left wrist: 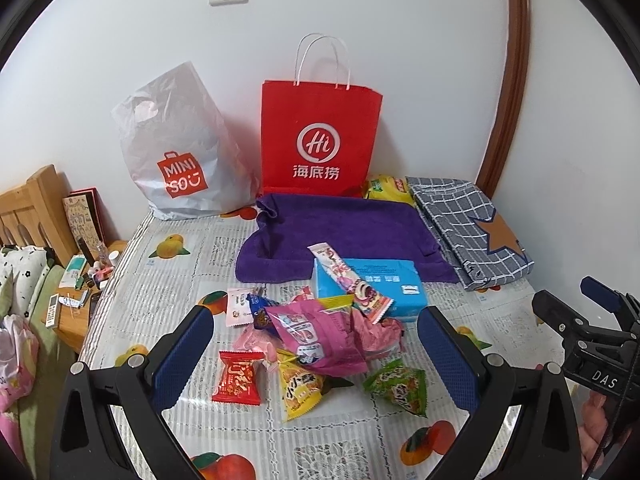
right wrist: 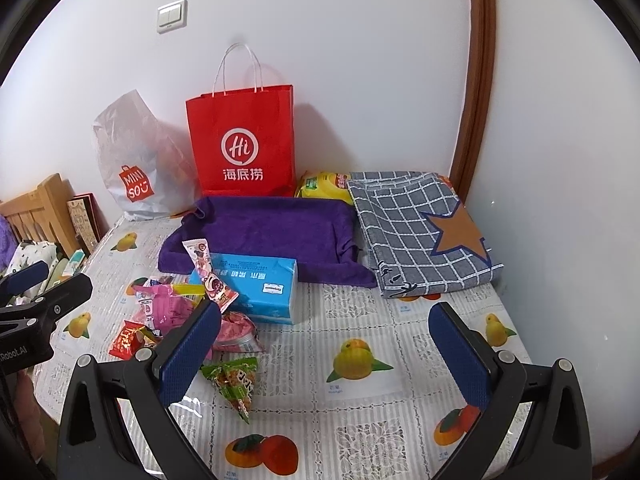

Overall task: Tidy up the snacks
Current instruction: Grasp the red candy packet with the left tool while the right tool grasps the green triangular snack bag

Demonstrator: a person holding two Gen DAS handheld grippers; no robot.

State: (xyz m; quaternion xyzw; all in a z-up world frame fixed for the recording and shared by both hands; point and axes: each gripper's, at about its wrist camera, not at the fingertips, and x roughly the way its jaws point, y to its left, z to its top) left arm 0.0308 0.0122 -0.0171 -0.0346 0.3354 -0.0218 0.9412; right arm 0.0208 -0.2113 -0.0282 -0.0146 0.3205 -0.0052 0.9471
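left tongs (left wrist: 314,344) gaping above snack pile (left wrist: 316,332)

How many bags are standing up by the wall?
2. The white plastic bag stands on the left, and the red paper bag stands right beside it, behind the purple towel.

light: even, soft indoor | shadows: faint behind bags | edges: fisheye-curved, dark vignette | focus: sharp
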